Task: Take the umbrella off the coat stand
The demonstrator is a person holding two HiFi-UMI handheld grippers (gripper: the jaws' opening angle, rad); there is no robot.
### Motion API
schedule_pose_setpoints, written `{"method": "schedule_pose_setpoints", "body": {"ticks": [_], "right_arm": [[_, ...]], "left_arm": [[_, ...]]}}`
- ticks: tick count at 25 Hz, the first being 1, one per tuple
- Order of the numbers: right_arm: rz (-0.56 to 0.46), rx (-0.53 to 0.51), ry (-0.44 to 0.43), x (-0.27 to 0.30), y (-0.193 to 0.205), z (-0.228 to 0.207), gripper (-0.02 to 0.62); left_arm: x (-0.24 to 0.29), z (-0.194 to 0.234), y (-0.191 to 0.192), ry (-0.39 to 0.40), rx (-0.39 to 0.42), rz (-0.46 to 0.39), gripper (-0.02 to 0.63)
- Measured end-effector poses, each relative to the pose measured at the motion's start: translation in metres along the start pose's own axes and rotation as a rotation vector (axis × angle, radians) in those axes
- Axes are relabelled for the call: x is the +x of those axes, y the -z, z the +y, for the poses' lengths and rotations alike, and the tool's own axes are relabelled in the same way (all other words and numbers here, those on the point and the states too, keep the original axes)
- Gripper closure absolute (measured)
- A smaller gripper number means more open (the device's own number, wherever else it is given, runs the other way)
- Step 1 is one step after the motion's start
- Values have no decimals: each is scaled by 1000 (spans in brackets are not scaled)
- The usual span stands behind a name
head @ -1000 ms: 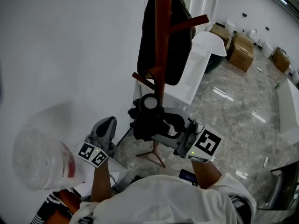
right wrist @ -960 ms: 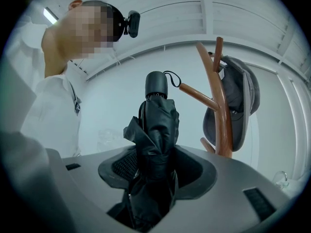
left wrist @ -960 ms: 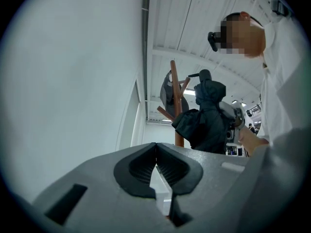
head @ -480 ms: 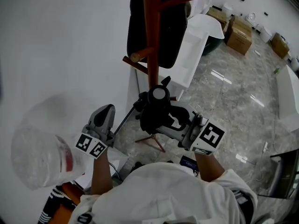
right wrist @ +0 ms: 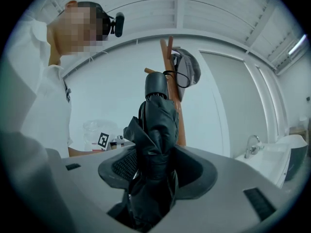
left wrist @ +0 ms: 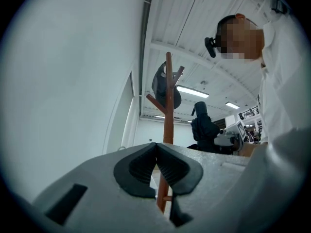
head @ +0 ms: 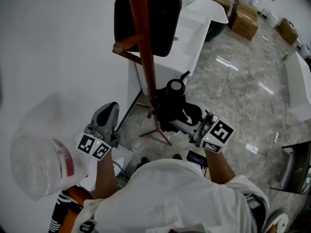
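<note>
While the right gripper (right wrist: 155,171) clamps the folded black umbrella (right wrist: 156,125) around its bunched cloth, cap end up, the left gripper (left wrist: 156,165) hangs closed and empty at the head view's lower left. At that view's centre the umbrella sits just right of the coat stand (head: 146,62) pole, below its pegs. It looks light, but the cloth is soft and slick. Squeezing through to the stiff core seems safest.
</note>
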State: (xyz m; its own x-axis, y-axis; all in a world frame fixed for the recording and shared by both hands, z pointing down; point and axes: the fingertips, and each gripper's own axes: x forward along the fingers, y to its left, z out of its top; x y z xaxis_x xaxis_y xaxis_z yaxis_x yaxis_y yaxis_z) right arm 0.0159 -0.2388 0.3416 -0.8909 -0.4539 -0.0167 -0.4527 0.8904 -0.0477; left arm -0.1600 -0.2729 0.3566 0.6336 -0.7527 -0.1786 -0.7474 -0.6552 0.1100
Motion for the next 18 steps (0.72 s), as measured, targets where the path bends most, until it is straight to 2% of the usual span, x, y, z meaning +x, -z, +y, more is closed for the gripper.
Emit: {"method": "schedule_pose_setpoints", "body": {"ticks": [6,13,18], "right_arm": [[43,39,122,-24,32,-24,376],[93,3,264,-47,68,-48,376],[71,33,323,-56,86,-59,376]], "left_arm": [[3,-6,20,-1,-4,29,591],[0,1,45,-59,21,73,591],[-5,5,60,-105,49,89,591]]}}
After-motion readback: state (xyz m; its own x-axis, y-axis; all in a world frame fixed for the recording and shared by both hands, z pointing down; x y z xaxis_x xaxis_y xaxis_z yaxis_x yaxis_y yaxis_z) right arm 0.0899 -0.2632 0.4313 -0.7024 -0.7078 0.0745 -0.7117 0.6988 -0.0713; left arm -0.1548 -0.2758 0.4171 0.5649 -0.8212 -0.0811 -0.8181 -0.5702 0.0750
